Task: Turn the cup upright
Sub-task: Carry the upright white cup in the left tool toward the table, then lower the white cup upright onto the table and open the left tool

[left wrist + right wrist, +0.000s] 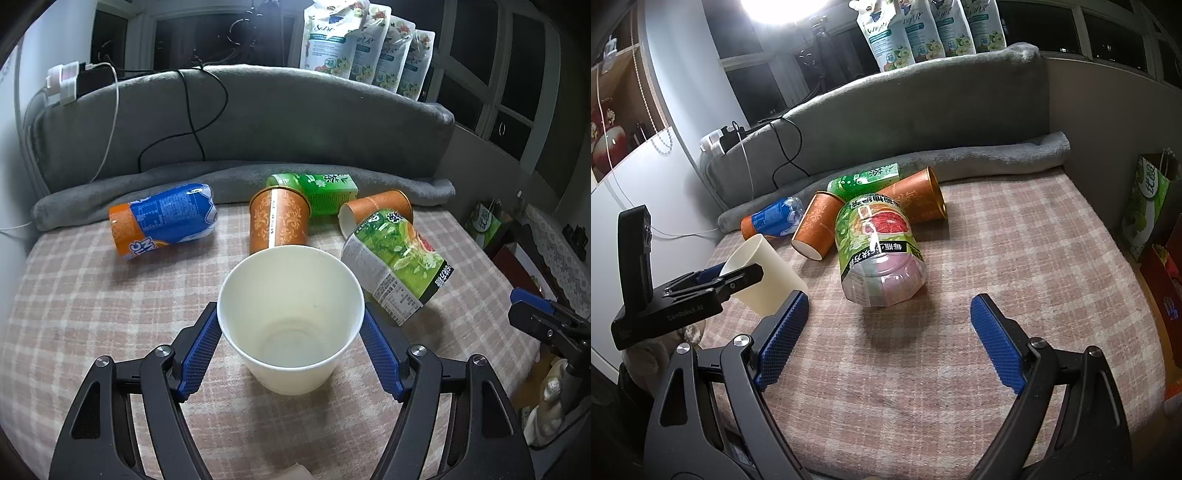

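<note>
Left gripper (290,350) jaws clasp the white cup (290,317), mouth tilted up.

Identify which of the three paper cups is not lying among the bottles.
The plain white cup, held between the left gripper fingers with its mouth up. The two orange patterned cups lie farther back, among the toppled bottles.
</note>
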Motion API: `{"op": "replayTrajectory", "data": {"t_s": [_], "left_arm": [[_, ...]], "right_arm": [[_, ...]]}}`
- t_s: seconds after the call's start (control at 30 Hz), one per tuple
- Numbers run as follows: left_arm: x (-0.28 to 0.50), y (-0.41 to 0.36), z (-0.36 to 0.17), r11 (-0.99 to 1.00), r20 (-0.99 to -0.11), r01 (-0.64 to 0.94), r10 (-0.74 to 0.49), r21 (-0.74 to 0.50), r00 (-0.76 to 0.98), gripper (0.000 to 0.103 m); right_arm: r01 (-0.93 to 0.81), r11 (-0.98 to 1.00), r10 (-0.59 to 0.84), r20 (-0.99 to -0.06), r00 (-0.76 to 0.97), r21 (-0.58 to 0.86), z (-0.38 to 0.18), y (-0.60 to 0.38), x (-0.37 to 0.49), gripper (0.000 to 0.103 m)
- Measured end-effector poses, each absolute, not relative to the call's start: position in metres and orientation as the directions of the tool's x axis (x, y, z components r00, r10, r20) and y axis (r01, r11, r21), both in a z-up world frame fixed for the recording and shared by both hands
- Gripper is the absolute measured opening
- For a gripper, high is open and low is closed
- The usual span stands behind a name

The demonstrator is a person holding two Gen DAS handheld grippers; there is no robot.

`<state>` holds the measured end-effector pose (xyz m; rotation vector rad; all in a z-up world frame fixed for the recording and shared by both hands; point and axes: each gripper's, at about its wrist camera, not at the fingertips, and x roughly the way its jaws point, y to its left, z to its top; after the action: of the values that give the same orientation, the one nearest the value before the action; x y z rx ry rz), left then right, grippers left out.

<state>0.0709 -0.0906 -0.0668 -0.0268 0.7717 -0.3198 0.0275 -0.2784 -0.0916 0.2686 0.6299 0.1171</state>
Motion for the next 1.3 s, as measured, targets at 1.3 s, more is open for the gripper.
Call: {"op": "replayTrajectory", "data": {"t_s": [1.3], "left_arm": [[0.077, -0.086, -0.053, 0.943, -0.657, 0.284, -0.327, -0.176, 0.680, 0.081]], "right_arm": [[-0.029, 0.957, 0.189, -0.542, 0.819, 0.290, -0.085, -0.275, 0.026, 0.092]]}}
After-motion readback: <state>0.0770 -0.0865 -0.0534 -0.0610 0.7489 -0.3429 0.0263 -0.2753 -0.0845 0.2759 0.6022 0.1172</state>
